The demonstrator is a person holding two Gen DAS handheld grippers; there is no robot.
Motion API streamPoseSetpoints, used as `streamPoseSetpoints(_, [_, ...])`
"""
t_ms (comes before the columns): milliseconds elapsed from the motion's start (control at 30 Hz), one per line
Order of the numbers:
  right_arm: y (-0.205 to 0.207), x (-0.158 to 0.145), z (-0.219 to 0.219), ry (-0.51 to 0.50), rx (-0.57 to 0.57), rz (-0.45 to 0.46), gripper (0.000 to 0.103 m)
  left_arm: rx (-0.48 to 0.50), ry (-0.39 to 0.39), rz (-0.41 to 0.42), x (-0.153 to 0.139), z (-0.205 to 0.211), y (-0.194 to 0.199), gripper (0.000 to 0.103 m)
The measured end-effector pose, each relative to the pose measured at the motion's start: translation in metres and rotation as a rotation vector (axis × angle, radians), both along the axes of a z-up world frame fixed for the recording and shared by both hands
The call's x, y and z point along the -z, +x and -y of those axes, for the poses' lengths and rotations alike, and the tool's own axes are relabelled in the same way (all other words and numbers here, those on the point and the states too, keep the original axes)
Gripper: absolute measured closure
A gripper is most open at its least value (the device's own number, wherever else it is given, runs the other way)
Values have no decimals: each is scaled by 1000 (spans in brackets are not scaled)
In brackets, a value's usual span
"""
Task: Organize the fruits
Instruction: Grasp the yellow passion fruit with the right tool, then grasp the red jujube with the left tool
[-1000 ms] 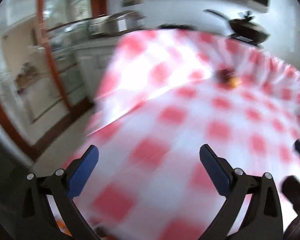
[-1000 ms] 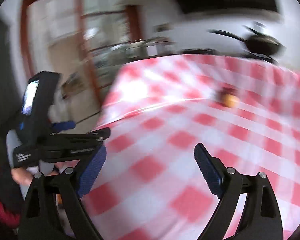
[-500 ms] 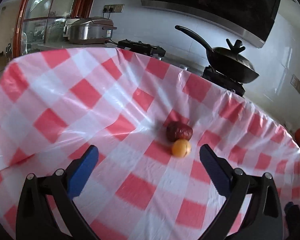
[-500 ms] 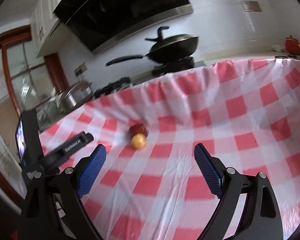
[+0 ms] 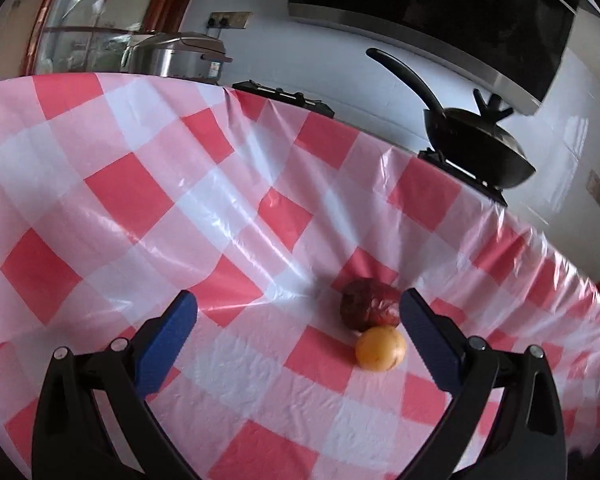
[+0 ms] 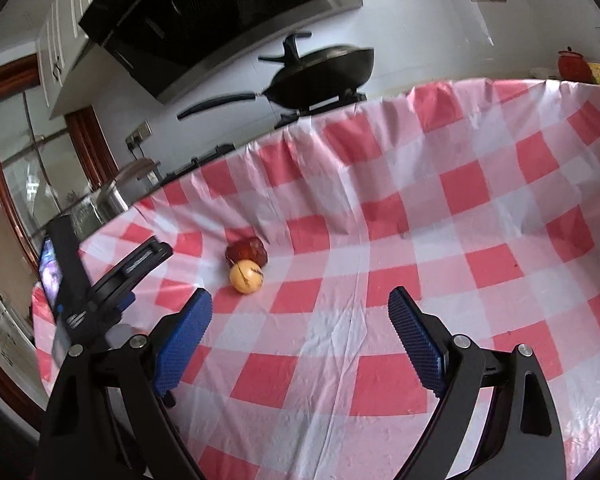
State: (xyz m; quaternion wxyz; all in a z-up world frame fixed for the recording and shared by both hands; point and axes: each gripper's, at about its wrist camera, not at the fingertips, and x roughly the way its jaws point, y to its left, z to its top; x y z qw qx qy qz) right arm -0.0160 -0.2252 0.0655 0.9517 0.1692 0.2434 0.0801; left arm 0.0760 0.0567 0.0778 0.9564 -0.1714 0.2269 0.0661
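Note:
A small yellow-orange round fruit [image 5: 380, 348] lies on the red-and-white checked tablecloth [image 5: 140, 200], touching a dark red wrinkled fruit [image 5: 368, 306] just behind it. My left gripper [image 5: 298, 324] is open and empty; both fruits sit close to its right finger. In the right wrist view the yellow fruit [image 6: 245, 277] and the red fruit [image 6: 247, 251] lie ahead and to the left of my open, empty right gripper [image 6: 300, 320]. The left gripper's body [image 6: 92, 292] shows at the left edge there.
Behind the table a black wok [image 5: 476, 144] sits on a stove, with a steel rice cooker [image 5: 176, 56] on the counter to the left. A range hood [image 5: 440, 4] hangs above. A red pot [image 6: 572, 64] stands at the far right. The cloth drops off at the table's left edge.
Both grippers have swung from the table's left edge toward the fruits and moved closer. The fruits now sit nearer and lower in both views. Both grippers stayed open.

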Motion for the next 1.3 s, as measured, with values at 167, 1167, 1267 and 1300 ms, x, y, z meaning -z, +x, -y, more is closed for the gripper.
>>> streamPoseSetpoints(167, [40,18,-22,-58,-22,-116,16,-24,-102,16,2,-21,-6,2])
streamPoseSetpoints(1167, [190,60,-143,-335,-204,-353,60,-147,-235,-80,22,-62,-1,2])
streamPoseSetpoints(1267, [165,50,-106,-201,-97,-299,60,-116,-217,-95,22,-56,2,2])
streamPoseSetpoints(1300, [157,48,-92,-162,-59,-287,60,-96,-206,-98,22,-52,4,2])
